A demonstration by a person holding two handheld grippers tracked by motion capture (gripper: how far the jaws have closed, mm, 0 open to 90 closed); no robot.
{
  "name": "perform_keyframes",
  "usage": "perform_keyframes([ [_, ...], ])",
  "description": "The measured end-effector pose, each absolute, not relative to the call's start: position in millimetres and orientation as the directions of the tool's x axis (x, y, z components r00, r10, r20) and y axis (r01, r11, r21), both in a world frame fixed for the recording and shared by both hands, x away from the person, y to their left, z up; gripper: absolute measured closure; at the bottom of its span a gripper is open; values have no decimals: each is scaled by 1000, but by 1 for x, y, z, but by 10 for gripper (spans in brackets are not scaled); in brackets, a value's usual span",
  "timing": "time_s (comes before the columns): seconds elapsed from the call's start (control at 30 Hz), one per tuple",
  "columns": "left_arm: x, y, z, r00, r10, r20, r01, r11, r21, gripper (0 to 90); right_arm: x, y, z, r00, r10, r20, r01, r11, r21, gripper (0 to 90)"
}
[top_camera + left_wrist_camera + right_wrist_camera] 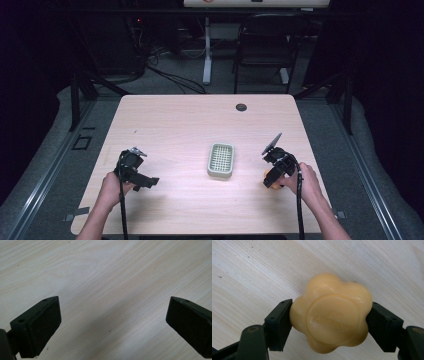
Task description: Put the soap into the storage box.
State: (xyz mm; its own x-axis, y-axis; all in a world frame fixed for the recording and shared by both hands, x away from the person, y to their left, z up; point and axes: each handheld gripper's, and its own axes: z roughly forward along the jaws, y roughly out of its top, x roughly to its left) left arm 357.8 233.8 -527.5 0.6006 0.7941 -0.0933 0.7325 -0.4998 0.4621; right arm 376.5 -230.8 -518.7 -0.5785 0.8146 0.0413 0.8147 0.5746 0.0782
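At the left of the high view, the person's left hand (116, 186) is holding the left hand-held gripper (150, 182) low over the pale wooden surface (175, 125), with its black cable trailing back toward the near edge. In the left gripper view its two black jaws are standing wide apart, released, with bare wood grain showing between them and nothing touching the pads (45, 327).

Near the middle of the surface a small pale green soap dish (220, 160) with a slotted tray is sitting by itself, well apart from both hand-held grippers. Farther back, close to the far edge, a dark round grommet (241, 107) is sitting in the wood.

At the right, the person's right hand (306, 184) is holding the right hand-held gripper (272, 180), which is pointing down at the near right part of the surface, to the right of the soap dish. It is grasping a yellow-orange, flower-shaped bar of soap (331, 313). In the right gripper view the two jaws are pressing against opposite sides of the soap, whose round stamped face is turned toward the camera; the stamped lettering is too blurred to read. Whether the soap is touching the wood or hanging just above it, I cannot tell.
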Motion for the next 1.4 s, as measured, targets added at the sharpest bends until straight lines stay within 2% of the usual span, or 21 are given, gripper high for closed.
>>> perform_keyframes([
  [0.1,358,234,-528,599,795,-93,732,-498,465,0,378,-228,-518,-579,814,43,814,575,83,265],
  [0.13,358,234,-528,599,795,-93,732,-498,465,0,377,-226,-520,-564,825,50,823,556,114,265],
  [0.17,358,234,-528,599,795,-93,732,-498,464,0,380,-225,-516,-594,804,37,804,591,67,266],
  [0.23,358,234,-528,599,795,-93,733,-498,464,0,379,-222,-519,-575,817,45,816,569,102,265],
  [0.3,358,234,-528,599,795,-93,732,-498,465,0,383,-221,-515,-615,788,34,788,613,50,265],
  [0.43,358,234,-528,599,795,-93,733,-498,464,0,382,-215,-518,-593,804,49,804,587,90,266],
  [0.53,358,234,-528,599,795,-93,733,-498,464,0,385,-211,-516,-615,788,40,788,612,67,265],
  [0.67,358,234,-528,599,795,-94,732,-497,465,0,386,-205,-517,-609,792,46,792,604,93,266],
  [1.4,358,234,-528,600,794,-95,733,-498,464,0,397,-182,-507,-647,762,37,761,642,91,266],
])
